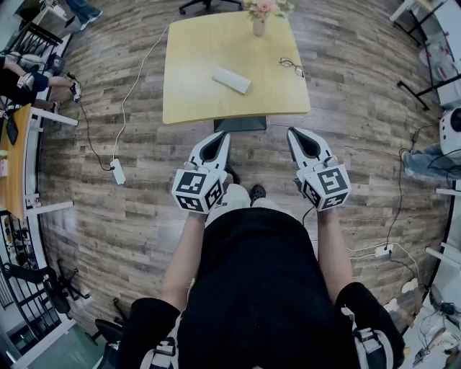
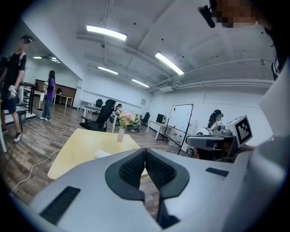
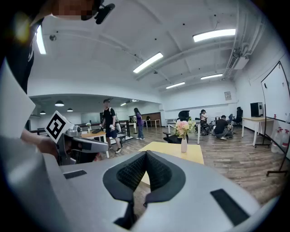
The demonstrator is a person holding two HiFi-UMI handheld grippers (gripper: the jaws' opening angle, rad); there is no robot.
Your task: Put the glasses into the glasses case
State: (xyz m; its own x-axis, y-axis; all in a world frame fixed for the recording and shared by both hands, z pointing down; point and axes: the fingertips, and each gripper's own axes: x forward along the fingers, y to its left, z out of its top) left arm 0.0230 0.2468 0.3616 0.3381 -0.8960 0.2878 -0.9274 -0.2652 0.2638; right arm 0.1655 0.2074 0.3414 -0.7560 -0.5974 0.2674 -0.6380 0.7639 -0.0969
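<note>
Not started: with left gripper (image 1: 224, 135) and right gripper (image 1: 292, 132) both closed, empty, short of the table (image 1: 189, 90), remains to move glasses (image 1: 291, 66) into the separate white glasses case (image 1: 231, 80).

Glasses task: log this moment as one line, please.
phase: not started | left gripper: shut, empty | right gripper: shut, empty | glasses: on table, right of glasses case

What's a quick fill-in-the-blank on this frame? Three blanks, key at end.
The thin black-framed glasses lie to the ____ of the white oblong glasses case on the square yellow table.
The small white vase holds ____ flowers.
The left hand-held gripper and right hand-held gripper are both ____ and empty.
right; pink; shut
</note>
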